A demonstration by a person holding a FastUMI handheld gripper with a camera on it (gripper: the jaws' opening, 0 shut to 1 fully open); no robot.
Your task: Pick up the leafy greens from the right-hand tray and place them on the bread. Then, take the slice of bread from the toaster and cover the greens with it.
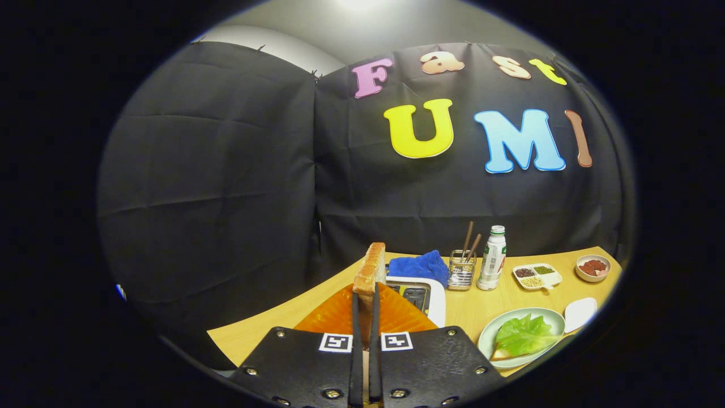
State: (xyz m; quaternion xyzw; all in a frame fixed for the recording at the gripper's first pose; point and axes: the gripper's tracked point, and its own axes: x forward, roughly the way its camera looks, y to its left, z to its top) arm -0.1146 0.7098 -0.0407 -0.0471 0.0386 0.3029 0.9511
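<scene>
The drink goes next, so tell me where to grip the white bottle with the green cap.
Take the white bottle with the green cap around its straight middle, coming from the front. It stands upright, and the metal mesh holder crowds one side. The tool is now shut on the slice of toasted bread.
</scene>
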